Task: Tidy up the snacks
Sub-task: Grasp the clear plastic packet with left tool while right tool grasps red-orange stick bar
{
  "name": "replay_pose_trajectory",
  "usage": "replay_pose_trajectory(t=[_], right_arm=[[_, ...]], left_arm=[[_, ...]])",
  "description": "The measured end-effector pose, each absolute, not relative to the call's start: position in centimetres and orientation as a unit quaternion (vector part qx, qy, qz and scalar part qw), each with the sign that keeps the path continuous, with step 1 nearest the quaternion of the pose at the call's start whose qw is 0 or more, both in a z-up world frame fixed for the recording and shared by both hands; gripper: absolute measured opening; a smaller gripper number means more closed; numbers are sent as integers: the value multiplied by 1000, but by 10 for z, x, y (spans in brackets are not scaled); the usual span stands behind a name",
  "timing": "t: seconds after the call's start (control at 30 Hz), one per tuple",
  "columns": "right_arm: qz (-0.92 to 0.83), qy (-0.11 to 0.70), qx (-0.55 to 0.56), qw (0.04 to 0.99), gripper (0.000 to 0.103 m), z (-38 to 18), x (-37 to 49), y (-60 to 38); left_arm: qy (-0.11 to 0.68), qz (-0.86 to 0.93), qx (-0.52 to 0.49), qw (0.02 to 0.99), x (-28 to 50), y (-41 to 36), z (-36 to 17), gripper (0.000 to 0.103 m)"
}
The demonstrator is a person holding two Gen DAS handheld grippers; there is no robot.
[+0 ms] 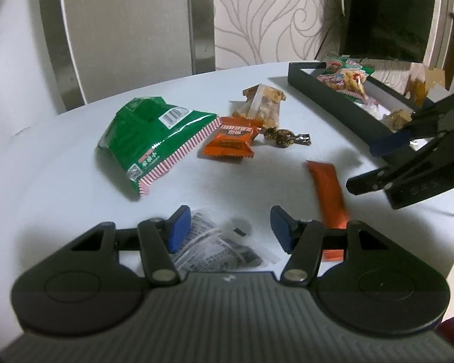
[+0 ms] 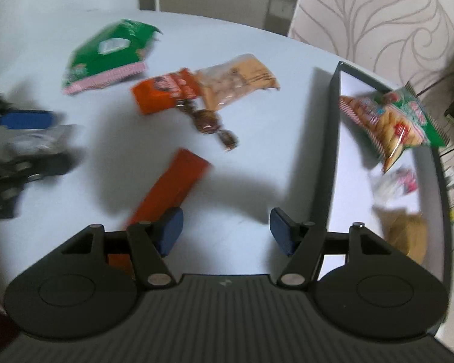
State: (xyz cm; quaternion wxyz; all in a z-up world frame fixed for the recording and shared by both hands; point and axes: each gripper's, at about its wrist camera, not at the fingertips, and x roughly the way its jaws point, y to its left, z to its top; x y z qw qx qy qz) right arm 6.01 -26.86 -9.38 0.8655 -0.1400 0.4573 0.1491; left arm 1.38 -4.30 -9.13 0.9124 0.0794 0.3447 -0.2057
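My left gripper (image 1: 230,230) is shut on a clear printed packet (image 1: 215,246) low over the white table; the right wrist view shows this packet (image 2: 36,140) between its fingers at the far left. On the table lie a green bag (image 1: 148,133), an orange square packet (image 1: 230,142), a clear nut packet (image 1: 260,103), a brown wrapped candy (image 1: 284,136) and a long orange bar (image 1: 327,187). My right gripper (image 2: 227,230) stands open over bare table beside the black tray (image 2: 333,139), and the orange bar (image 2: 172,187) runs under its left finger.
The tray (image 1: 333,103) at the table's right edge holds a cracker bag (image 2: 390,118), a small clear packet (image 2: 399,181) and a brown packet (image 2: 408,236). A chair back (image 1: 127,30) stands behind the round table (image 1: 60,181). A dark cabinet (image 1: 387,15) is at the far right.
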Motion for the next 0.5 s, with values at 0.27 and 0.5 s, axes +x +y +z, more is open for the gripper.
replay_pose_trajectory(t=[0.27,0.5], right_arm=[[194,437,-7,878,70,-71,37,-268],[174,462,-29,869,72,-96,29,-234]], left_arm=[[334,-216,106,911,1,-25,-85,61],[346,-228,107,904,-2,-1,-95,78]])
